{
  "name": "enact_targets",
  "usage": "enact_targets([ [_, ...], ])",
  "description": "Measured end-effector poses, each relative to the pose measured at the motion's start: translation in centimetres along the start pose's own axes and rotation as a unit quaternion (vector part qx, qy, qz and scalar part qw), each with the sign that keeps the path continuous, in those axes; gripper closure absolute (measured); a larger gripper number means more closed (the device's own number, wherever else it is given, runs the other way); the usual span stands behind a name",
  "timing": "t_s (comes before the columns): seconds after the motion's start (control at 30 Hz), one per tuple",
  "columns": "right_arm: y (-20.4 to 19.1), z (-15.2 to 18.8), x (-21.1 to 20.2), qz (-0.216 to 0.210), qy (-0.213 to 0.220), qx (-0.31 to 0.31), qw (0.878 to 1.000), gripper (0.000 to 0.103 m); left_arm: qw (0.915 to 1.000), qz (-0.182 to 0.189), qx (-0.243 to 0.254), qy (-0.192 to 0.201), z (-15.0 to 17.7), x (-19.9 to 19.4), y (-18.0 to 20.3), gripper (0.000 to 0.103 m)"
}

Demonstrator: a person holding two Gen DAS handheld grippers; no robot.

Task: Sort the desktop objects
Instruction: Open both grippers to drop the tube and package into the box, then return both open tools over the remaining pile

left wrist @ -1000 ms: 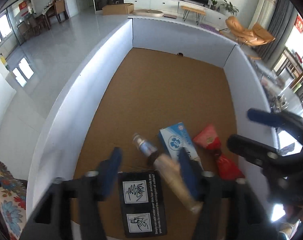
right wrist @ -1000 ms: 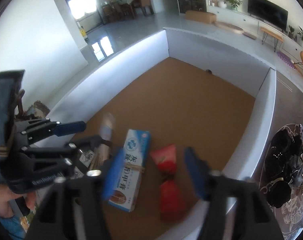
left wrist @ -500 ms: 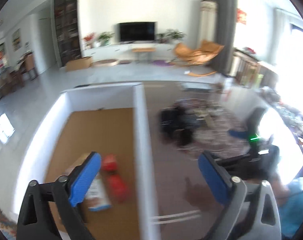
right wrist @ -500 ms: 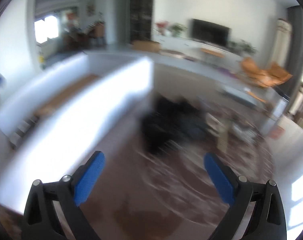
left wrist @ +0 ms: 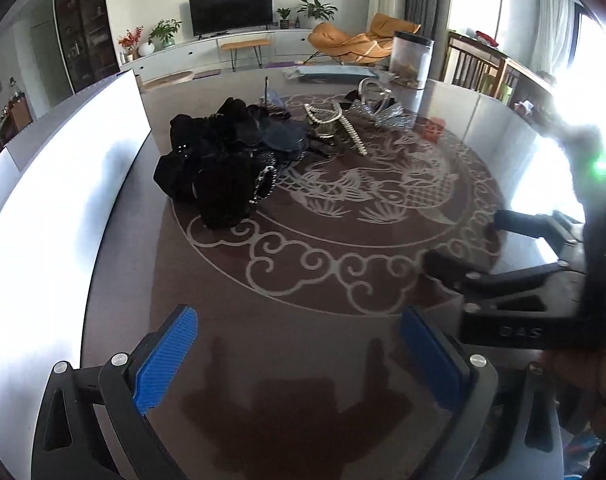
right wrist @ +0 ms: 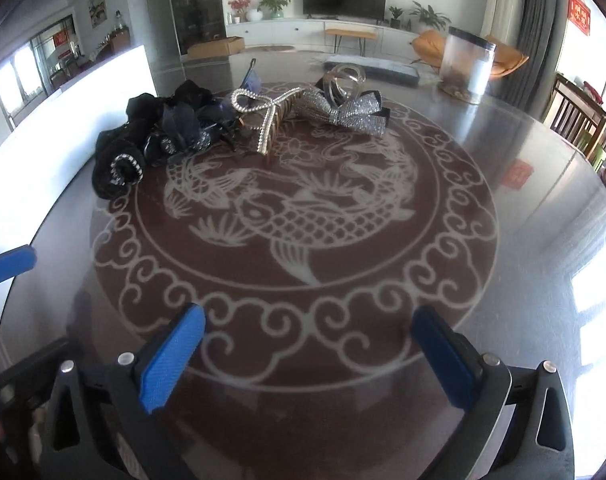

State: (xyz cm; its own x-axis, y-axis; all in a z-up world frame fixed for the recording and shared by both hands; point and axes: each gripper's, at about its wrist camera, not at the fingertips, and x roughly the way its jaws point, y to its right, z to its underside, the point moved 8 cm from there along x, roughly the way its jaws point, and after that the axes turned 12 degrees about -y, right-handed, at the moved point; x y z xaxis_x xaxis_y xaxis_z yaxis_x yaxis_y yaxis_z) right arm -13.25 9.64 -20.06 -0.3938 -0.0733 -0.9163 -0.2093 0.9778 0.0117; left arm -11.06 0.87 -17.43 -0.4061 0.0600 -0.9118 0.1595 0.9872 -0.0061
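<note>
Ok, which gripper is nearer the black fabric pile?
Left. The left gripper has the black fabric pile ahead, slightly left; the right gripper, jaws opening with nothing between them, sits farther right, the pile well to its left.

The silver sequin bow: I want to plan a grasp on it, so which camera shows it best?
The right wrist view shows the silver sequin bow best: larger, sharp, both loops and its dark backing visible. The left wrist view shows the same bow smaller, farther off, beside the pearl-trimmed bow, with detail lost.
</note>
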Motion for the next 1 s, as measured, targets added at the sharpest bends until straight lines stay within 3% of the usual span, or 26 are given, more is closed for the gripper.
enact_targets([
  [0.13,0.1,-0.4,0.4,0.001,-0.001,0.002,1.0,0.0,0.9999,-0.007,-0.015,-0.001,-1.6,3.1,-1.9,0.0],
  [0.3,-0.1,-0.7,0.7,0.001,-0.002,0.002,1.0,0.0,0.9992,0.003,-0.041,-0.004,-2.6,3.9,-3.5,0.0],
  [0.43,-0.1,-0.5,0.8,0.001,-0.002,0.002,1.0,0.0,0.9995,-0.013,-0.027,-0.006,-2.7,4.2,-3.1,0.0],
  [1.0,0.0,-0.6,0.8,0.001,-0.001,0.002,1.0,0.0,0.9998,-0.007,-0.019,-0.006,-2.8,4.2,-2.9,0.0],
])
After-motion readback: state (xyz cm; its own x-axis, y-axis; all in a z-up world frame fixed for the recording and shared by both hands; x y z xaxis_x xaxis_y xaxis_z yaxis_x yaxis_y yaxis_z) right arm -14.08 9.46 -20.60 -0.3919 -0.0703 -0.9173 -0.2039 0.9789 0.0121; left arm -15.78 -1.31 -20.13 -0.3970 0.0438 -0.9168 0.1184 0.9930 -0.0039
